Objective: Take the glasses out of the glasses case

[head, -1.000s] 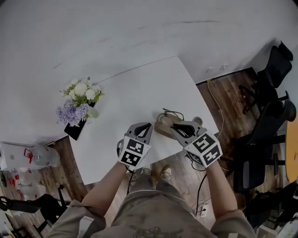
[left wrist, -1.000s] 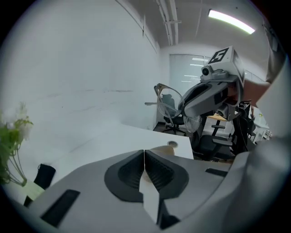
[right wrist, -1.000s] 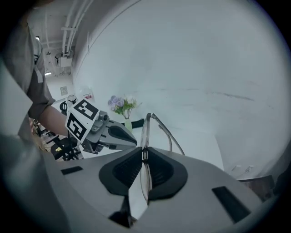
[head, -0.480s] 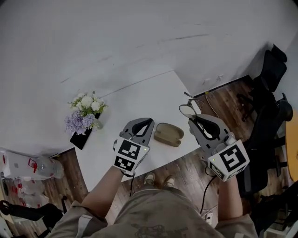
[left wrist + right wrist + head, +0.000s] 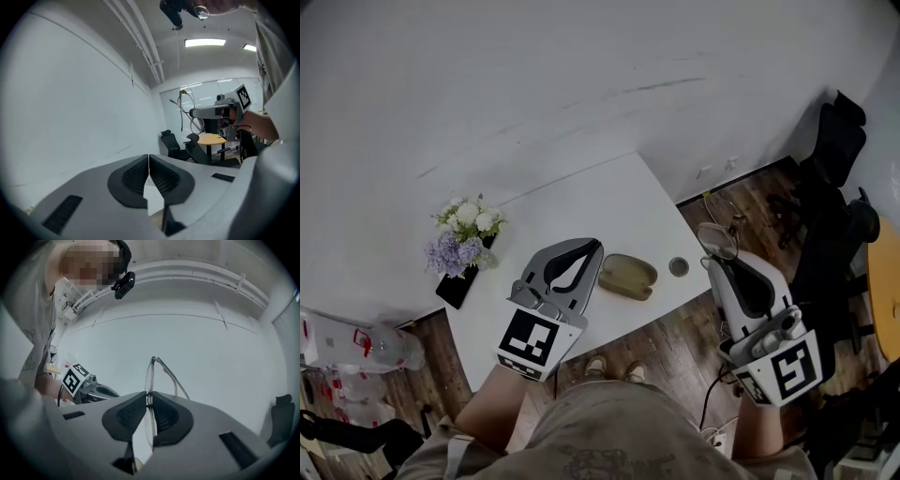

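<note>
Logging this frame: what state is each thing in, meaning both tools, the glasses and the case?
left tool: shut, nothing between its jaws, held above the table.
right tool: shut on the glasses.
glasses: out of the case, clamped at the frame, held in the air off the table's edge.
glasses case: lying on the table, looks closed, not gripped by either tool.

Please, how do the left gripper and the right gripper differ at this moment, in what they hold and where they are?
The left gripper has its jaws shut on nothing; the right gripper has them shut on the glasses. The left gripper is above the table, beside the glasses case; the right gripper is past the table's edge, above the wooden floor. Shared: both have jaws together.
</note>
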Demonstrator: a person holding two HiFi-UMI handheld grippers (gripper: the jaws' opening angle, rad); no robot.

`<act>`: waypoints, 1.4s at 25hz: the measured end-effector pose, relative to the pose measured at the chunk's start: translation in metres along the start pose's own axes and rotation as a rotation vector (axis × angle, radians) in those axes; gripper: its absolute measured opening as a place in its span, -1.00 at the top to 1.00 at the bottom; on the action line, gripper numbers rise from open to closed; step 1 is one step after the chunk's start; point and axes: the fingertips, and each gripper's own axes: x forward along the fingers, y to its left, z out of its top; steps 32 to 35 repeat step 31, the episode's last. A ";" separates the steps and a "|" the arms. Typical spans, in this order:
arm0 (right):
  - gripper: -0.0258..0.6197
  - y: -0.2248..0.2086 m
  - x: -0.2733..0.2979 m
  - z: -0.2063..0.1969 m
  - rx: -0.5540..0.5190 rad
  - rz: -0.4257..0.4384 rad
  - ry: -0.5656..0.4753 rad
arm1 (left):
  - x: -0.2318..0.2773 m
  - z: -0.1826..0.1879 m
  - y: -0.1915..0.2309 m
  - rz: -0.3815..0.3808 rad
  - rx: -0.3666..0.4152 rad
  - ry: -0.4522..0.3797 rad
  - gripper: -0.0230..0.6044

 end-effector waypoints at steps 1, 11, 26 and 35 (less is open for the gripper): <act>0.74 0.000 -0.005 0.001 0.022 -0.002 -0.005 | -0.003 0.006 -0.002 0.004 -0.005 -0.015 0.86; 0.74 0.007 -0.031 -0.020 0.076 0.019 0.049 | -0.011 0.011 -0.014 0.025 0.010 -0.013 0.86; 0.74 0.015 -0.031 -0.042 0.118 0.055 0.095 | -0.011 -0.003 -0.022 0.027 -0.009 0.031 0.86; 0.73 0.014 -0.033 -0.043 0.116 0.044 0.098 | -0.011 -0.006 -0.020 0.026 0.020 0.046 0.86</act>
